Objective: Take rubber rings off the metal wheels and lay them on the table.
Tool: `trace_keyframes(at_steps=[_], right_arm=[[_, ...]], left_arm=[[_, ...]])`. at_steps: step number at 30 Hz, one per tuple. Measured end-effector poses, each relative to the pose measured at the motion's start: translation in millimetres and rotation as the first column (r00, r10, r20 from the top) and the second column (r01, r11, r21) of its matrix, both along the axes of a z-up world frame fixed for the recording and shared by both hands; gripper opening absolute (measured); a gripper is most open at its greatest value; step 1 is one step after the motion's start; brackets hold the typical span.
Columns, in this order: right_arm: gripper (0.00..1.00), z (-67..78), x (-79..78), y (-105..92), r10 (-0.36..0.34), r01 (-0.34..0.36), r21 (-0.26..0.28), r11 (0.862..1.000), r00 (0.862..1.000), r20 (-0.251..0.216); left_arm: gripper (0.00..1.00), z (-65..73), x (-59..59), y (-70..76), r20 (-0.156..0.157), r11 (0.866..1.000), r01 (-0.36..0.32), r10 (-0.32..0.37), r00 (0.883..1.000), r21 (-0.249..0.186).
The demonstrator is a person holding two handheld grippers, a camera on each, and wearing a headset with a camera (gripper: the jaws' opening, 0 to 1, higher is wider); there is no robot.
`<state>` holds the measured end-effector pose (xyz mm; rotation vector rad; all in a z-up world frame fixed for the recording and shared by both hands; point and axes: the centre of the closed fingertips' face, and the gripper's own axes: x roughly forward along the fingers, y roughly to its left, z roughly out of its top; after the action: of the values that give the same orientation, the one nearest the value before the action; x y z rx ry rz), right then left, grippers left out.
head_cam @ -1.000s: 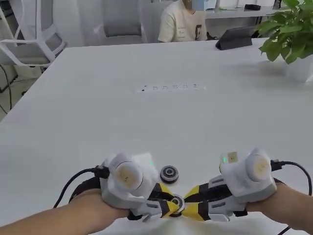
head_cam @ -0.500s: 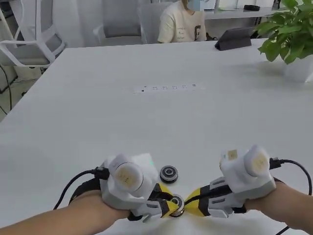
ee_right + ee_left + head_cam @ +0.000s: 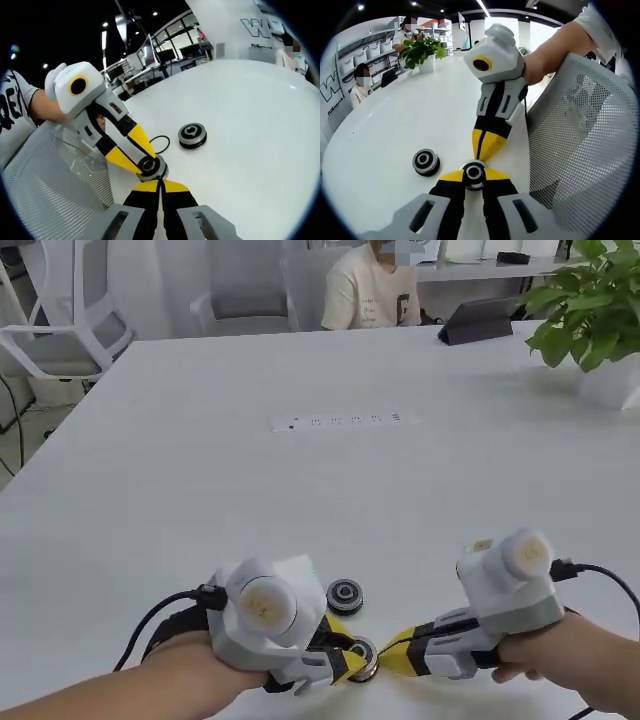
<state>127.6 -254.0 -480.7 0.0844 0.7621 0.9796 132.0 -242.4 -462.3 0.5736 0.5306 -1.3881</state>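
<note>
we clamp the small silver metal wheel (image 3: pixel 473 171) in the left gripper (image 3: pixel 345 661), the right gripper (image 3: pixel 159 181) pinched shut at its black rubber ring (image 3: pixel 148 174); peeling step, next pull outward.

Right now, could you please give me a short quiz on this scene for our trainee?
1. How many wheels are in view?
2. True or false: a loose ring lies on the table.
3. Whose fingers clamp the held wheel: A left gripper, B right gripper, C neither?
Key: 1. Two; the other wheel sits on the table. 2. True. 3. A.
</note>
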Motion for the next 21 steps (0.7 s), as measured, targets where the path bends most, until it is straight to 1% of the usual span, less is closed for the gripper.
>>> trace_keyframes(at_steps=[5,11,12,13,15,16,17,21], right_arm=[[0.0,0.6,-0.5,0.2,-0.021,0.021,0.02,1.0,0.999,-0.025],[0.0,2.4,-0.9,0.2,-0.031,0.032,0.035,0.999,0.999,-0.033],[0.0,5.8,1.9,-1.1,-0.045,0.046,0.051,0.998,0.999,-0.025],[0.0,6.6,2.2,-1.2,-0.049,0.05,0.057,0.997,0.998,-0.03],[0.0,12.0,3.9,0.8,-0.065,0.069,0.1,0.993,0.997,-0.042],[0.0,10.2,3.4,0.2,-0.062,0.065,0.085,0.994,0.997,-0.038],[0.0,10.2,3.2,0.6,-0.06,0.062,0.084,0.994,0.998,-0.034],[0.0,12.2,3.3,1.3,-0.062,0.066,0.099,0.993,0.997,-0.038]], left_arm=[[0.07,-0.1,0.2,-0.3,0.001,1.0,0.001,-0.001,1.0,-0.001],[0.07,-0.2,0.0,-0.2,-0.001,1.0,0.0,0.0,1.0,-0.001],[0.07,-0.2,-0.1,-0.2,-0.001,1.0,0.0,0.0,1.0,-0.002],[0.07,-0.2,-0.2,-0.2,-0.002,1.0,0.0,0.0,1.0,-0.002],[0.07,-0.2,-0.2,-0.2,-0.002,1.0,0.0,0.0,1.0,-0.003],[0.07,-0.2,-0.2,-0.3,-0.002,1.0,0.0,0.0,1.0,-0.003],[0.07,-0.1,-0.2,-0.3,-0.002,1.0,0.001,-0.001,1.0,-0.003],[0.07,0.0,-0.3,-0.3,-0.002,1.0,-0.001,0.001,1.0,-0.001]])
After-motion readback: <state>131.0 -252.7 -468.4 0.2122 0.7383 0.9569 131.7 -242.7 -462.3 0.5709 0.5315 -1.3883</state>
